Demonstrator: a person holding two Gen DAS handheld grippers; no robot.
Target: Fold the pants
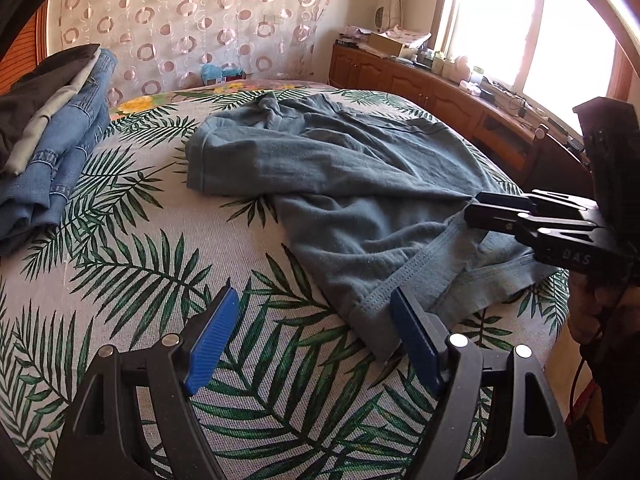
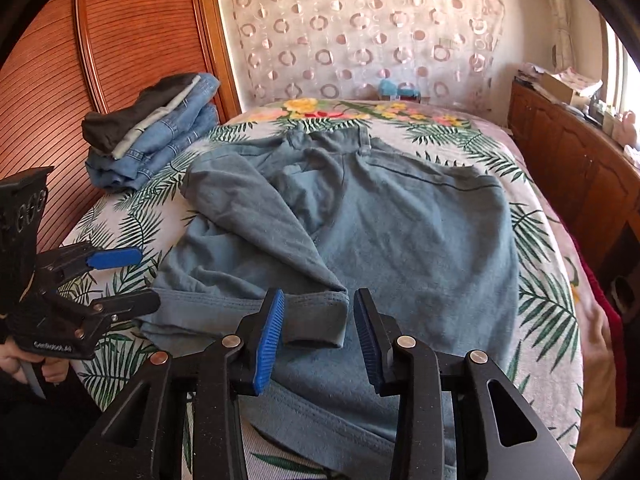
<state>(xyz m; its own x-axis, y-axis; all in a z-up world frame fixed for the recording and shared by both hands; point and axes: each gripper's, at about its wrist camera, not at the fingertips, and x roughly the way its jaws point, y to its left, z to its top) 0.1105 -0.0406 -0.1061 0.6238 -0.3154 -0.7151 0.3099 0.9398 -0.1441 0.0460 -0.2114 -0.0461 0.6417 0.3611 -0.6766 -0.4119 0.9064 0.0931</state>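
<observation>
— Where are the pants point(image 2: 400, 232) right now?

— I see them spread across the middle of the bed point(image 1: 132, 264), on the leaf-print cover. They're grey-blue. The waistband is at the far end, toward the patterned curtain point(image 2: 360, 32); the legs come toward me. One leg is folded back over the rest, so its cuff point(image 2: 316, 320) lies on top near the bottom edge.

— And your right tongs point(image 2: 318, 336)?

— Partly open. The folded cuff sits between the two blue pads point(image 2: 272, 340), but I see gaps on both sides — the pads aren't pressing it. So nothing is gripped there.

— The left tongs point(image 1: 316, 344)?

— Wide open, and holding nothing. They sit low over the bed cover at the near edge of the pants. The right-hand pad point(image 1: 412, 340) is just beside the hem of the other leg; whether it touches the cloth I cannot tell. The other pad point(image 1: 212, 340) is over bare cover.

— Can you see each one from the other camera?

— Yes. From the left camera the right tongs point(image 1: 472, 206) reach in from the right edge over the pants. From the right camera the left tongs point(image 2: 138, 280) come in at the left, a hand point(image 2: 24, 364) gripping the handle below.

— Anything else on the bed?

— A stack of folded clothes point(image 2: 160, 136), mostly jeans, at the far left by the wooden headboard point(image 2: 100, 60). A wooden cabinet point(image 1: 420, 88) runs under the window point(image 1: 520, 24).
</observation>
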